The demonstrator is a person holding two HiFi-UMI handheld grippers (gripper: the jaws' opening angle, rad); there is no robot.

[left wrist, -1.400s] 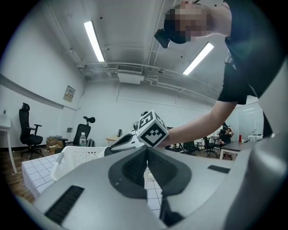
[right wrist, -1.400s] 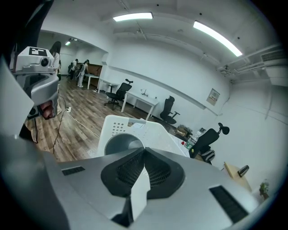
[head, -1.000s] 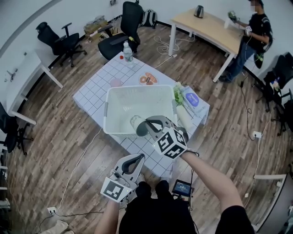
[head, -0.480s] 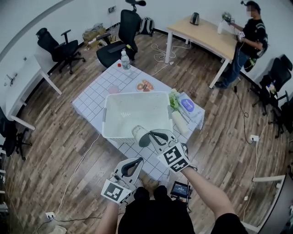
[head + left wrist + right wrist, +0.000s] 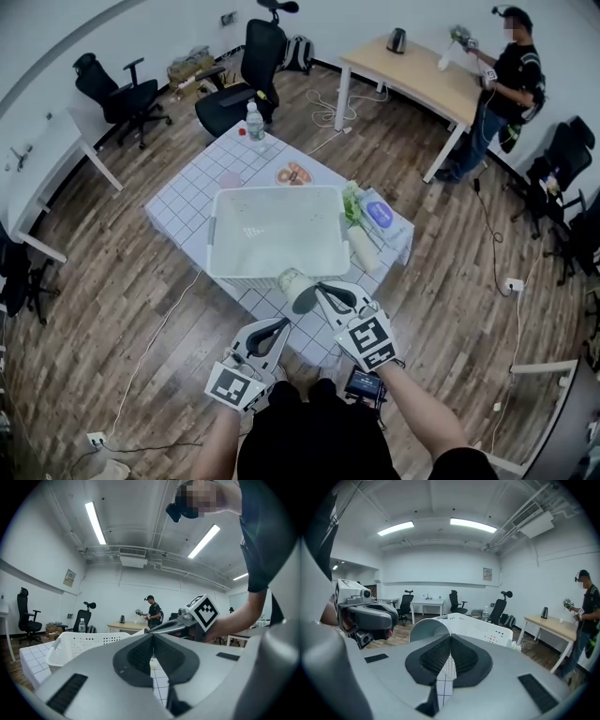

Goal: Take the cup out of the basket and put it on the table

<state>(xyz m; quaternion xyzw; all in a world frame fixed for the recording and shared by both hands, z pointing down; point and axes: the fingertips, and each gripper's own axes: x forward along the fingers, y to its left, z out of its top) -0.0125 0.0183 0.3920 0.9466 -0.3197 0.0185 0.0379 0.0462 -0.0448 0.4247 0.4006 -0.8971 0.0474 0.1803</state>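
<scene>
A pale grey-green cup (image 5: 294,282) hangs tilted just outside the near wall of the white basket (image 5: 225,211), above the front strip of the gridded table (image 5: 178,202). My right gripper (image 5: 315,293) is shut on the cup's rim. In the right gripper view the cup (image 5: 427,631) shows left of the closed jaws of the right gripper (image 5: 450,637), with the basket (image 5: 480,626) behind. My left gripper (image 5: 280,325) hovers lower, near the table's front edge, shut with nothing held. In its own view the left gripper (image 5: 152,636) has its pads meeting.
A water bottle (image 5: 254,122) and a plate of food (image 5: 292,174) stand behind the basket. Greens and packets (image 5: 373,217) lie to its right. Office chairs (image 5: 246,67) ring the table. A person (image 5: 506,80) stands at a wooden desk at far right.
My right gripper has carried the cup from inside the basket over its near wall toward me. The left gripper has barely moved.
</scene>
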